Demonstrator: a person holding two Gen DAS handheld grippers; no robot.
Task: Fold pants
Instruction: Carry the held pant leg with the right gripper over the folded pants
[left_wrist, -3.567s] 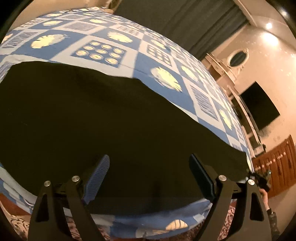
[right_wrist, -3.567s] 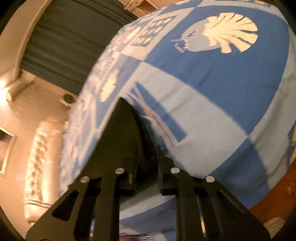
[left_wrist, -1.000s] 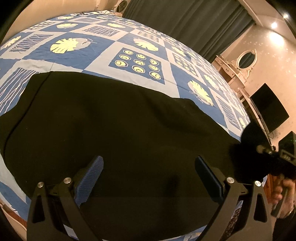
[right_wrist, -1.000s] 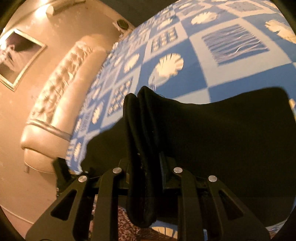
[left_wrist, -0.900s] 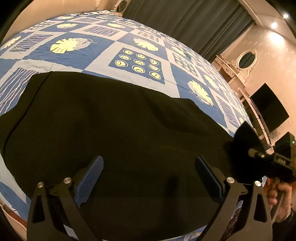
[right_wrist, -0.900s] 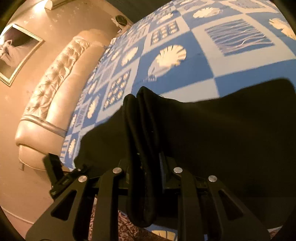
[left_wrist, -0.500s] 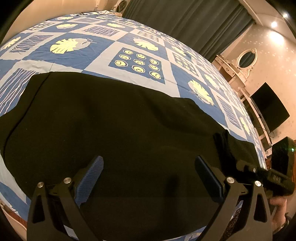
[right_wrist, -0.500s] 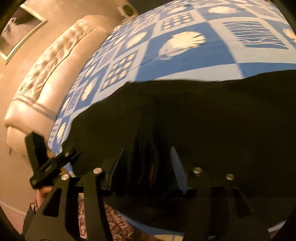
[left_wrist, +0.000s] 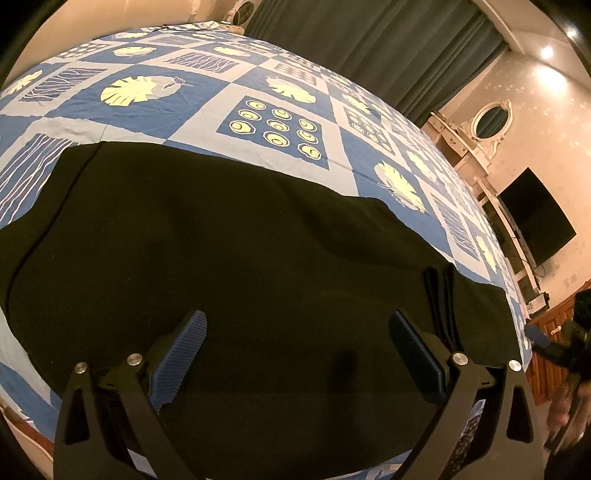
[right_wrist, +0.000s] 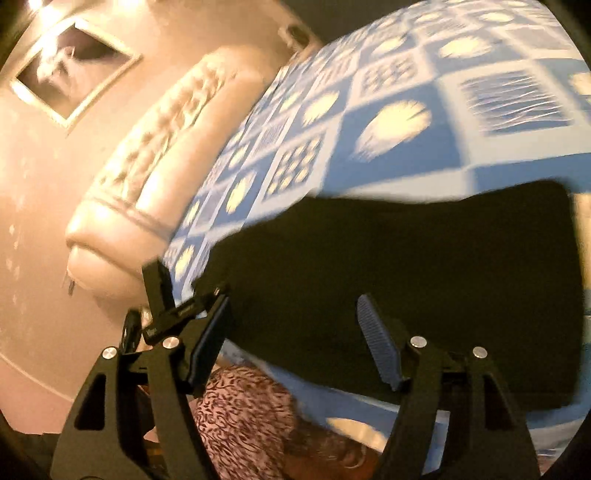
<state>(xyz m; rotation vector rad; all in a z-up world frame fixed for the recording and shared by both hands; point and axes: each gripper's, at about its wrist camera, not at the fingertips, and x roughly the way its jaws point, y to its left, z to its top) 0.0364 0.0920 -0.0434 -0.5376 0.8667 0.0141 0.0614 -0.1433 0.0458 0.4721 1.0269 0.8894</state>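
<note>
The black pants (left_wrist: 229, 251) lie flat on the blue patterned bedspread (left_wrist: 258, 88), near its front edge. A narrow folded ridge of the fabric (left_wrist: 439, 299) rests on top at the right. My left gripper (left_wrist: 295, 343) is open and empty, hovering just above the pants' near edge. In the right wrist view the pants (right_wrist: 424, 273) lie folded on the bedspread (right_wrist: 399, 147). My right gripper (right_wrist: 295, 332) is open and empty, just off the pants' near edge. The left gripper also shows in the right wrist view (right_wrist: 166, 310).
A padded headboard (right_wrist: 155, 158) and a framed picture (right_wrist: 70, 70) are at the left. Dark curtains (left_wrist: 369, 48), a white dresser with an oval mirror (left_wrist: 487, 125) and a black TV (left_wrist: 535, 218) stand past the bed. A patterned rug (right_wrist: 251, 421) lies below the bed edge.
My right gripper has opened, let go of the pants end it carried over, and pulled back off the edge. The folded end now lies on the pants. The left gripper stays still.
</note>
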